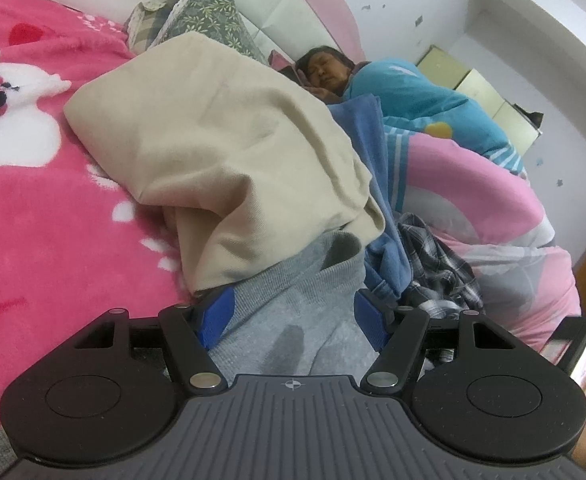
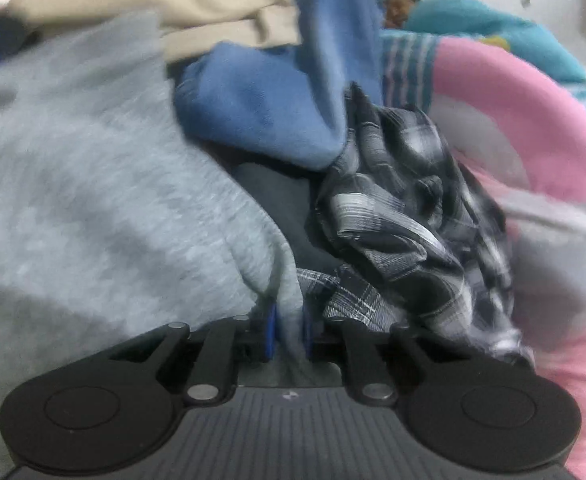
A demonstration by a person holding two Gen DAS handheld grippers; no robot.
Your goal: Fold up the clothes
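1. We judge the folding as barely begun: the grey knit garment lies rumpled on the bed, with no neat fold to be seen anywhere in the pile.
2. Our right tongs are narrowed onto a bunched edge of that grey garment, the blue pads pressing the cloth from both sides, so we take it as a grip.
3. Our left tongs stand wide with the same grey cloth lying between the blue pads; the fabric fills the gap, but we cannot tell whether the pads truly press it.
4. Still left, as we see it: pulling the grey piece free, spreading it flat, and folding it, then the same for the rest.
5. The beige garment lies heaped over the far end of the grey one and would have to slide off or be lifted.
6. The blue garment and the black-and-white plaid shirt are crumpled just beside the grey piece, the plaid touching it near our right tongs, so it may drag along.
7. Room to spread is scarce: the pink blanket covers the bed on one side, and a person lies under a pink and teal quilt on the other.
8. Cushions lean at the headboard, well apart from our work.
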